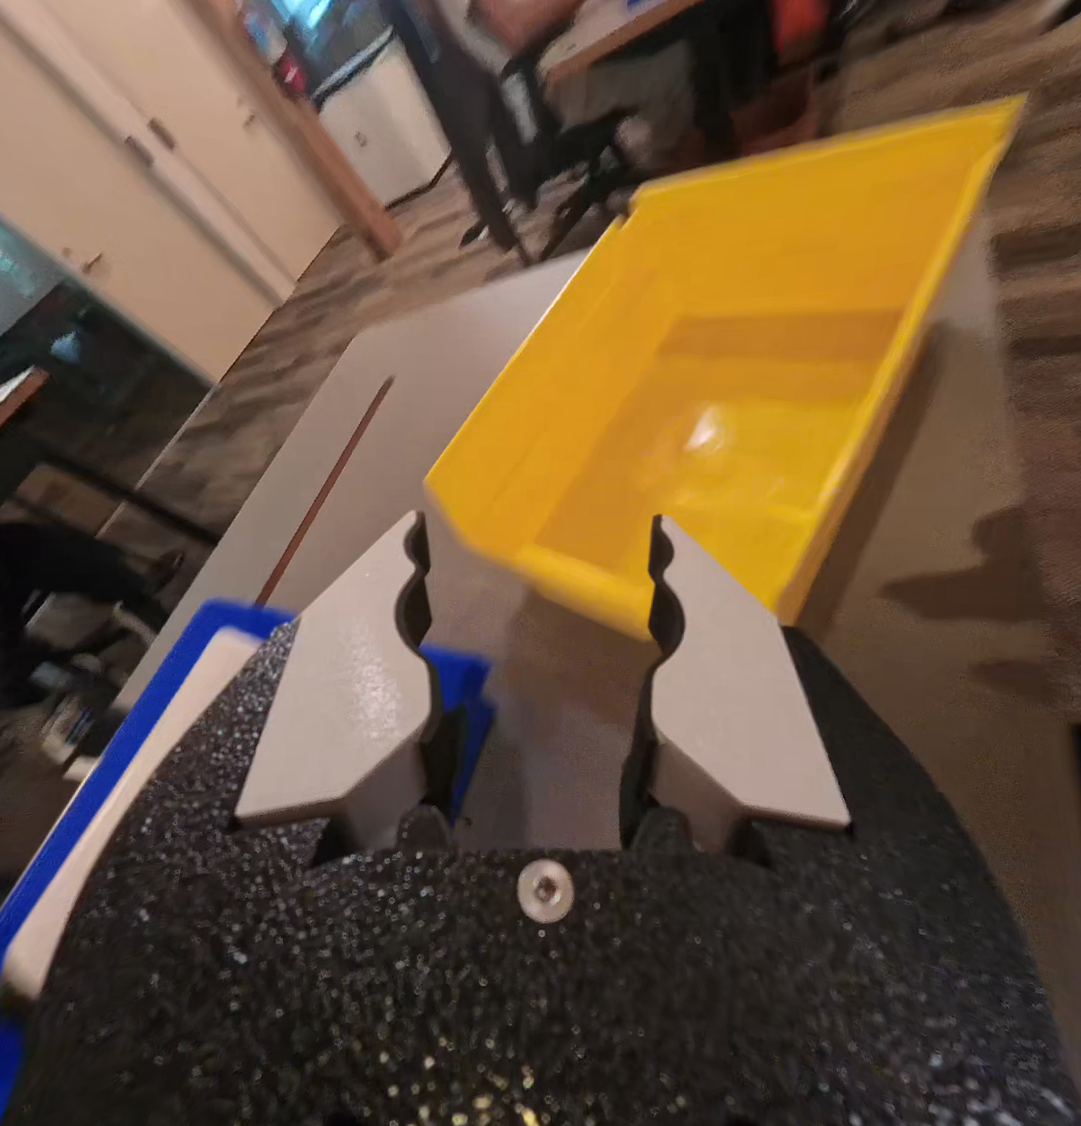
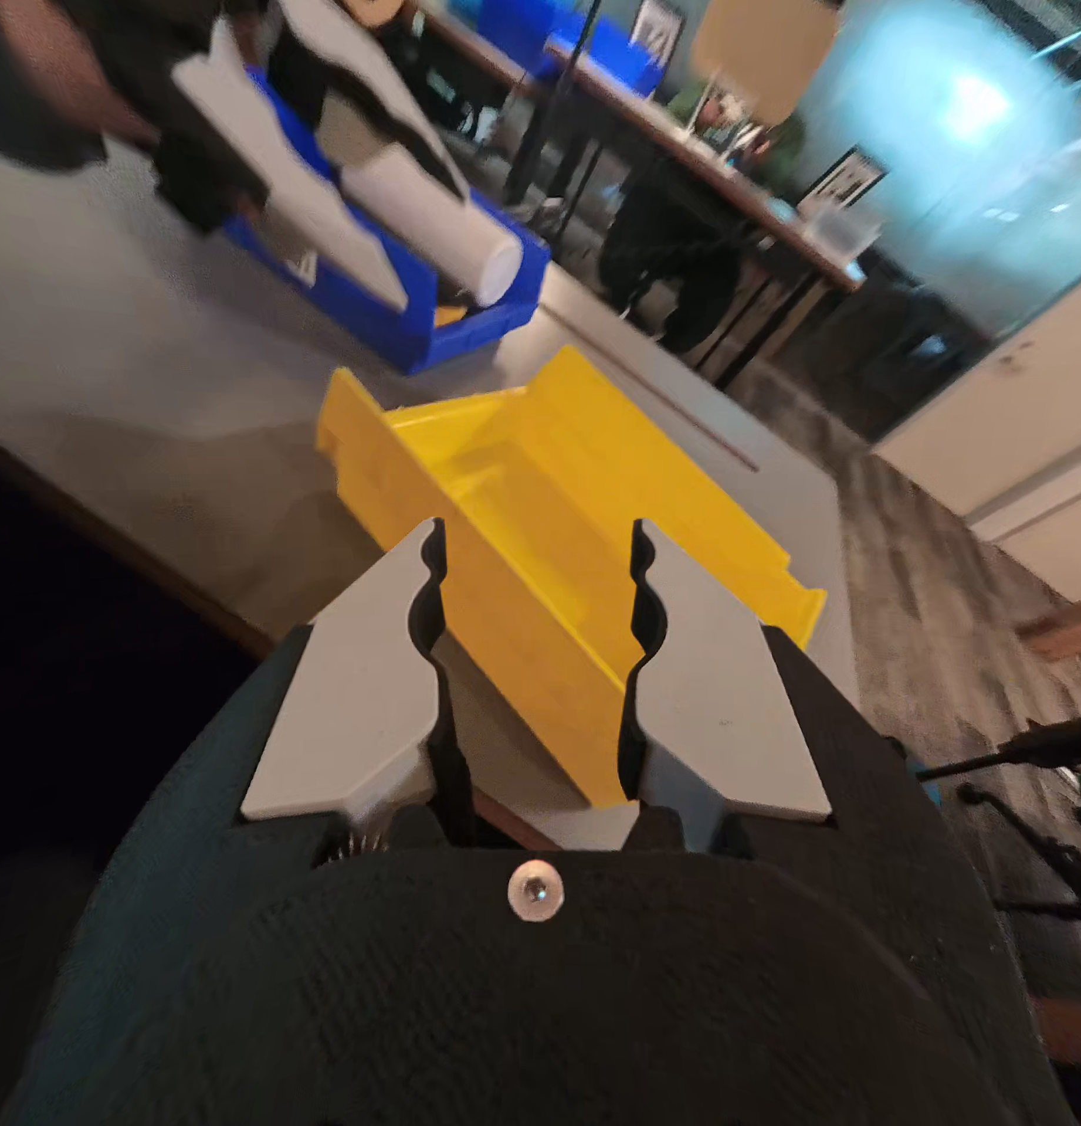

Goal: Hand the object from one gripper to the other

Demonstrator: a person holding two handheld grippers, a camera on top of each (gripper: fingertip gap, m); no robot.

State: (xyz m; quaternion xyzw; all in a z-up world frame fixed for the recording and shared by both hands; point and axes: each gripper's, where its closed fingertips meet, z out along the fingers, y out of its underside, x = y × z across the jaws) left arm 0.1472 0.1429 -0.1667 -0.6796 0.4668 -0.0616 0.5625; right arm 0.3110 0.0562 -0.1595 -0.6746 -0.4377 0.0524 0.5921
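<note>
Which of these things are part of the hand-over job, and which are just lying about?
Part of the job:
left gripper, open
right gripper, open
white tube in the blue bin
yellow bin, apparently empty

Lying about:
background desk
cabinets

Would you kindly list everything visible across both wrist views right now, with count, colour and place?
Yellow bin: one, yellow, on the table ahead of both grippers, nothing solid visible inside.
Blue bin: one, blue, on the table beyond the yellow bin.
White cylinder: one, white, lying in the blue bin.
Table: one, grey top.
Desks and chairs: several, dark, blurred background.
Left gripper: one, grey fingers, black body, open, empty, above the blue bin.
Right gripper: one, same colours, open, empty.
</note>
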